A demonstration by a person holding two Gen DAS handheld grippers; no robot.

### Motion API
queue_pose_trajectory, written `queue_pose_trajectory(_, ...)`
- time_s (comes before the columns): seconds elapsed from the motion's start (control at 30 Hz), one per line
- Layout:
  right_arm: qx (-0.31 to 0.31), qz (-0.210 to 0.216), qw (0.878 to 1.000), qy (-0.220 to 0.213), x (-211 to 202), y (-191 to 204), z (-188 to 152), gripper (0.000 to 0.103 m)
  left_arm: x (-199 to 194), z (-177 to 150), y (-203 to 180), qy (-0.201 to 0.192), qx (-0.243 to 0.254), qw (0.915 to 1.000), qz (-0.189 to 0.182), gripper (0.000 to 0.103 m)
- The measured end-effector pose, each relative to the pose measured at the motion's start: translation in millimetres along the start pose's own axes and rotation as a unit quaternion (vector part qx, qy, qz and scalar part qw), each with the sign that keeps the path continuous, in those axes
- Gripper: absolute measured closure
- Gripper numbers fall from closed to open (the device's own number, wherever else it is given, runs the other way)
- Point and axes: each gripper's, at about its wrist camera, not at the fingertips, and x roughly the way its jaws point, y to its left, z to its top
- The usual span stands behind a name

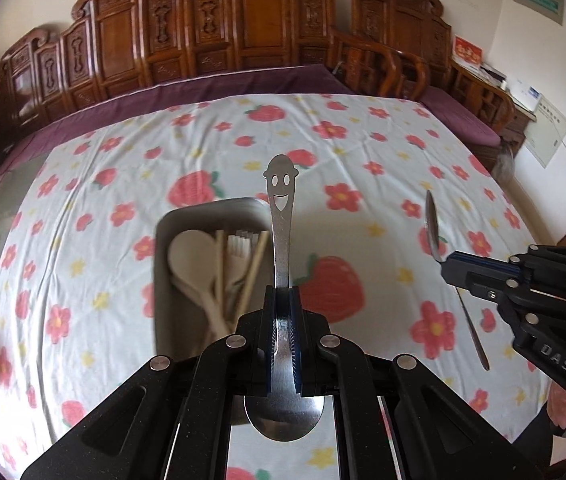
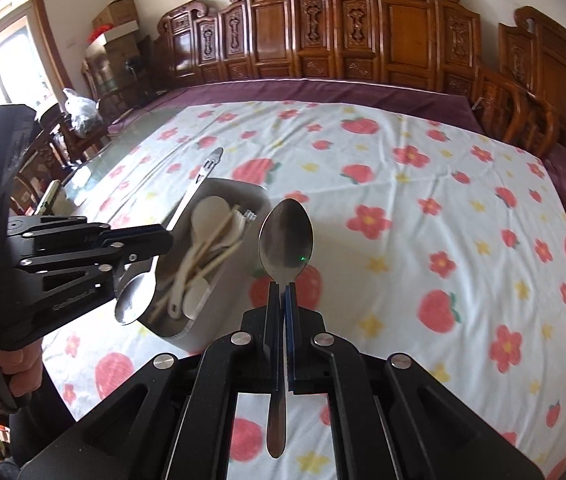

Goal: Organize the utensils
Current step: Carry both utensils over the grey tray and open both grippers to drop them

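Left wrist view shows the left claw closed tight on the handle of a smiley spoon, a metal spoon with a cut-out smiling face at the handle end; the handle points forward and up, and the bowl hangs back under the claw. Just behind and to the left of it stands a metal tray on the flowered cloth of the counter, and inside lie pale plastic spoons and chopsticks. On the right side, the right claw is closed on a plain spoon near its neck, bowl upward and handle hanging down, above the cloth and well apart from the tray. Right wrist view confirms it: the plain spoon stands upright between the closed fingers, with the tray to its left. Carved wooden furniture stands behind the counter.
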Motion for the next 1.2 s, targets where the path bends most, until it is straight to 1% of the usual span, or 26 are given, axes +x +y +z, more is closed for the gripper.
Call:
queue_pose_trajectory(0.1,-0.007,0.006,1.0,0.0,5.4,14.2,8.5,0.099,6.8,-1.5,17.7,0.003,-0.013,0.9999,-0.001,0.098)
queue_pose_trajectory(0.23,-0.009,0.011,1.0,-0.002,9.1,25.3,16.1,0.099,18.5,-5.4,32.4,0.012,-0.025,0.9996,-0.003,0.098)
queue_pose_trajectory(0.5,-0.015,0.021,1.0,-0.001,20.2,44.7,30.1,0.099,33.9,-14.1,47.9,0.02,-0.038,0.999,-0.008,0.097)
queue_pose_trajectory(0.63,-0.017,0.023,1.0,0.0,26.0,51.4,34.3,0.099,37.0,-17.0,52.6,0.023,-0.038,0.999,-0.004,0.097)
queue_pose_trajectory(0.97,-0.011,0.035,0.999,0.006,44.9,64.2,42.2,0.099,16.0,-21.8,67.2,-0.001,-0.037,0.9993,0.007,0.097)
queue_pose_trajectory(1.2,-0.003,0.057,0.998,0.012,69.0,81.3,52.8,0.099,-0.8,-31.7,91.5,-0.011,-0.051,0.9985,0.016,0.097)
